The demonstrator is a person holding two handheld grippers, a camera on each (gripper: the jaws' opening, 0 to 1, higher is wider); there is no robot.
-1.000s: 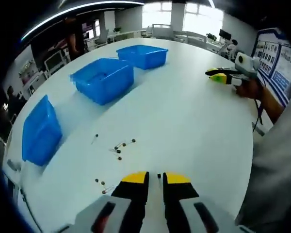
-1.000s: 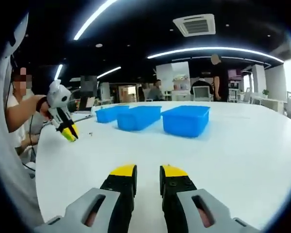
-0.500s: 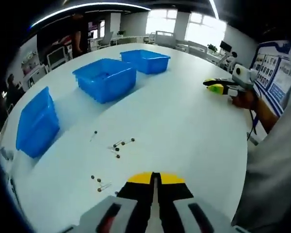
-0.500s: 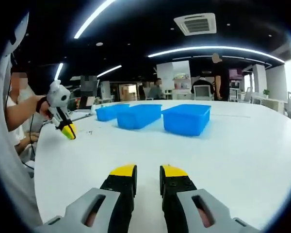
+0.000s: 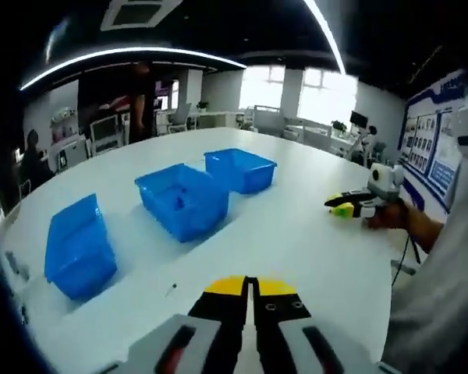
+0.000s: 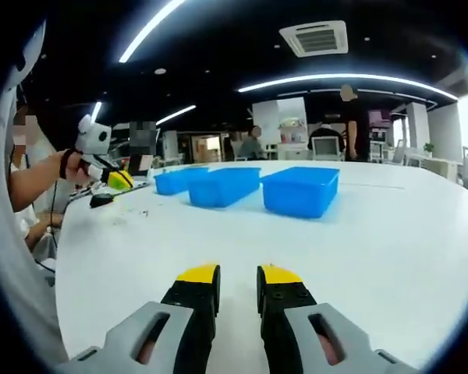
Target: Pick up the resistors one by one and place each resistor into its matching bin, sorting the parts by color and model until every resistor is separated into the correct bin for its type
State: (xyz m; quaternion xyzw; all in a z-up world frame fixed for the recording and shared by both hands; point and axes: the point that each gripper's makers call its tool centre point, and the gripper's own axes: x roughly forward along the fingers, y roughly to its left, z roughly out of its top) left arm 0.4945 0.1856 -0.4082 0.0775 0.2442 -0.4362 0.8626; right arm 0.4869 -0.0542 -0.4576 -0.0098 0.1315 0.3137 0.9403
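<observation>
Now that the left gripper (image 5: 249,285) has lifted up off the tabletop (image 5: 296,241) with its fingers pressed together, maybe pinching a resistor too small to see, the blue bins (image 5: 183,201) wait ahead, while the right gripper (image 6: 236,274) fingers sit slightly apart, holding nothing.

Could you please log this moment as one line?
left gripper: shut, raised | right gripper: open, idle over table | three blue bins

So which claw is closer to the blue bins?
Left. The left claw hovers shut just in front of the blue bins. The right claw sits farther back across the white table.
</observation>
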